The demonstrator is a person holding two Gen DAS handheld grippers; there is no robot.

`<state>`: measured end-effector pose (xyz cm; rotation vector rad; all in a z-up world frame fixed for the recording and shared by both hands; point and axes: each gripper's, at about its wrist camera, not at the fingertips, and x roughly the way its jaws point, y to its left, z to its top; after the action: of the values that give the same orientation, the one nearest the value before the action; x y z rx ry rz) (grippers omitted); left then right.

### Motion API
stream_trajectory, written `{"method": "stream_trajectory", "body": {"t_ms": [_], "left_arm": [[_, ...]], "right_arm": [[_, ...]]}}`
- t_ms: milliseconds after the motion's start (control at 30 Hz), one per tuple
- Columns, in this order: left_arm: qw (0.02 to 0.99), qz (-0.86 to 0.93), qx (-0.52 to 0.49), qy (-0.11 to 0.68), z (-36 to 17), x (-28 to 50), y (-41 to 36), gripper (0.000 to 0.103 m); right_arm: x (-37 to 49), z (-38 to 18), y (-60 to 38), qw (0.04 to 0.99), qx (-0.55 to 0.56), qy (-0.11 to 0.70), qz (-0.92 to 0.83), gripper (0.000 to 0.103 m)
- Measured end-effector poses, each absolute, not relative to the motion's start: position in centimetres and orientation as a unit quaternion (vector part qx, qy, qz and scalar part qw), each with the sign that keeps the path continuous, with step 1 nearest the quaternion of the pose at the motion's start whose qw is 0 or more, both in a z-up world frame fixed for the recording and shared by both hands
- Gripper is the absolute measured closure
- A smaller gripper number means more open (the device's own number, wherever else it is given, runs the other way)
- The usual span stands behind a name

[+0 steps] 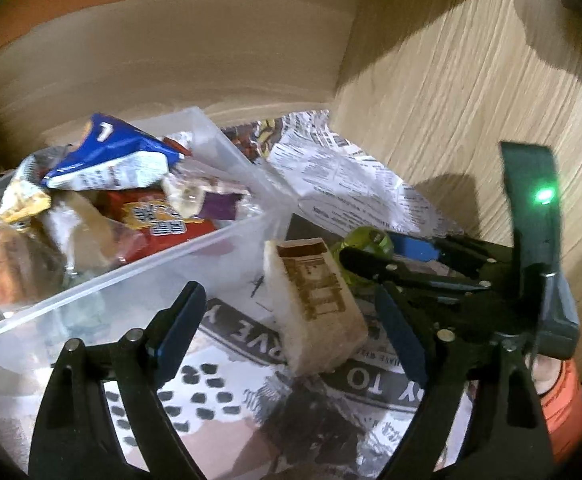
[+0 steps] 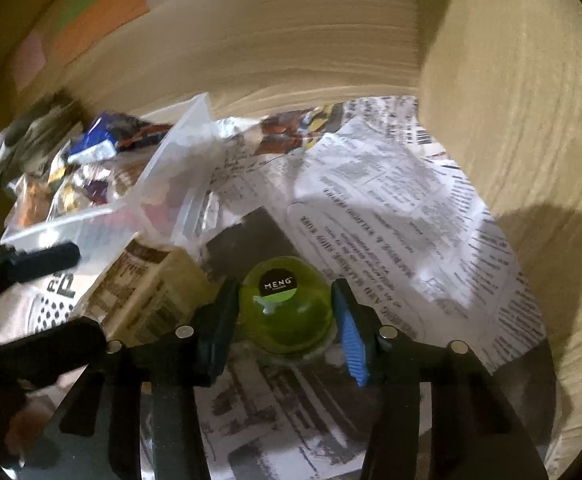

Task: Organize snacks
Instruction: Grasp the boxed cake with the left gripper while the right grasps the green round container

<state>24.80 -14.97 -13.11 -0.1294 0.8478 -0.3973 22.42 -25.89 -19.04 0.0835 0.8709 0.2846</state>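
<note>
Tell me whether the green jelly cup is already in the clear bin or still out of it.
Out. The green jelly cup sits on the newspaper, between the right gripper's closed fingers, beside the clear bin.

"MENG" on the green cup's lid [image 2: 278, 283], "TO" – upside down – on newspaper [image 1: 367, 384]

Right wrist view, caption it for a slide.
Right gripper fingers around a green jelly cup on newspaper, beside a snack bin.

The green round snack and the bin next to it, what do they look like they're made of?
The green round snack looks like glossy translucent plastic, perhaps a jelly cup: light glows through it and a black sticker sits on top. The bin seems thin, frosted clear plastic: the snack packets show hazily through its wall.
</note>
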Motion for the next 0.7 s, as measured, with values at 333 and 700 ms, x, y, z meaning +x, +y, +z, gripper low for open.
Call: {"method": "stream_trajectory", "body": {"t_ms": [333, 700], "left_arm": [[0.868, -0.201, -0.058, 0.45, -15.9, 27.3, -17.5, 0.057], [0.885, -0.203, -0.053, 0.416, -14.3, 24.8, -15.8, 0.068]], "right_arm": [[21.7, -17.9, -27.4, 0.908, 0.049, 0.4, 0.115, 0.06], [20.5, -16.1, -26.7, 0.915, 0.058, 0.378, 0.13, 0.06]]}}
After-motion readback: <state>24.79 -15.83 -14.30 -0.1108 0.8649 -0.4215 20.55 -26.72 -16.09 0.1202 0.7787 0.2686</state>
